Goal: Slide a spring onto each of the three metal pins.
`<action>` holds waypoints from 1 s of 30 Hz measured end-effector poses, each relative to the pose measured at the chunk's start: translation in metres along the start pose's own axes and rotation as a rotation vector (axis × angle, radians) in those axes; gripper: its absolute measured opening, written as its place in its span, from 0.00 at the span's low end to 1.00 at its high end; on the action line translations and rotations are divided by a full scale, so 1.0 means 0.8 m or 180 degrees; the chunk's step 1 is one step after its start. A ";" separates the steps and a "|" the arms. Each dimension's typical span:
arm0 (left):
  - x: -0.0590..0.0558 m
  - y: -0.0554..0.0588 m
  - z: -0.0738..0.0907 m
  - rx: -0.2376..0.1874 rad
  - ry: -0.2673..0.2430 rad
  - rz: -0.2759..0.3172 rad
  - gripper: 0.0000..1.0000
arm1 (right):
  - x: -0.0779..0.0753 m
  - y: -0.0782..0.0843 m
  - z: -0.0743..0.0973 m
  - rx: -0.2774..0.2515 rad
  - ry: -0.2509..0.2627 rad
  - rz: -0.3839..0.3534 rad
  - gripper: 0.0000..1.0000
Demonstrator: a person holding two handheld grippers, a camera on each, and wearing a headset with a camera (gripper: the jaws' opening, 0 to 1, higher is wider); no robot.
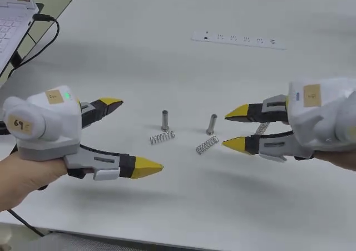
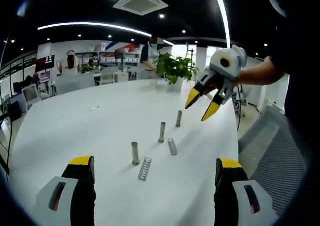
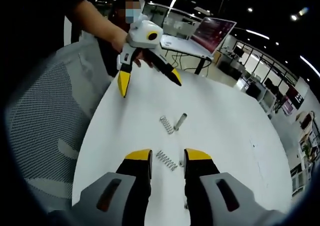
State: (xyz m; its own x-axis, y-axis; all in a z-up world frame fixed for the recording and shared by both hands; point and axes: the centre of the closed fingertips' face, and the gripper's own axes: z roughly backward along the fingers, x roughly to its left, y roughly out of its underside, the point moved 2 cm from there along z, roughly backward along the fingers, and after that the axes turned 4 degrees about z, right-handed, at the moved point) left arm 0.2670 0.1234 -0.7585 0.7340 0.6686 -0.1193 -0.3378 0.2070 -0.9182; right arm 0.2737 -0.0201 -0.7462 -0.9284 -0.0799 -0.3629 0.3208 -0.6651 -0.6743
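Two short, smooth grey metal pins stand upright near each other at the middle of the matte white table (image 1: 139, 50): the left pin (image 1: 165, 120) and the right pin (image 1: 212, 124), both bare. A thin wire-coil spring lies flat by each. The left spring (image 1: 162, 137) is just at 6 o'clock of its pin, and the right spring (image 1: 207, 144) lies slanted at 7 o'clock of its own. A third spring (image 1: 261, 129) shows at 3 o'clock of the right pin, partly behind a jaw; whether it sits on a pin I cannot tell.

The left gripper (image 1: 129, 134), white plastic with black, yellow-tipped jaws, hovers at 9 o'clock of the pins, spread wide and empty. The right gripper (image 1: 235, 128) faces it from 3 o'clock, its jaws parted less and grasping nothing.

Farther off, a flat white power strip (image 1: 239, 39) lies at 1 o'clock. A laptop (image 1: 11, 11) with a black cable (image 1: 44, 39) sits at 10 o'clock.
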 end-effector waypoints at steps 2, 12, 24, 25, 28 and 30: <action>0.000 0.001 0.000 0.0005 0.0001 -0.0001 0.98 | -0.001 0.005 -0.006 0.0078 -0.0028 0.0125 0.22; -0.001 -0.001 0.004 -0.0010 0.0013 -0.0010 0.98 | 0.003 0.035 -0.041 0.0410 -0.0331 0.0350 0.22; -0.002 0.002 0.005 0.0003 0.0041 0.0011 0.98 | 0.001 0.059 -0.063 0.0711 -0.0518 0.0634 0.18; -0.002 0.003 0.005 0.0006 0.0041 0.0013 0.98 | 0.000 0.060 -0.065 0.0717 -0.0525 0.0645 0.18; -0.001 0.003 0.006 0.0010 0.0037 0.0020 0.98 | -0.003 0.065 -0.072 0.0785 -0.0572 0.0647 0.18; 0.000 0.004 0.006 0.0014 0.0044 0.0034 0.98 | -0.003 0.067 -0.076 0.0802 -0.0618 0.0657 0.16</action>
State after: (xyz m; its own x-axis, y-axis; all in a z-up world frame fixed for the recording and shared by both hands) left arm 0.2627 0.1276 -0.7597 0.7383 0.6610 -0.1345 -0.3485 0.2030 -0.9151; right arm 0.3045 -0.0105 -0.8204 -0.8750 -0.3545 -0.3296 0.4711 -0.7802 -0.4115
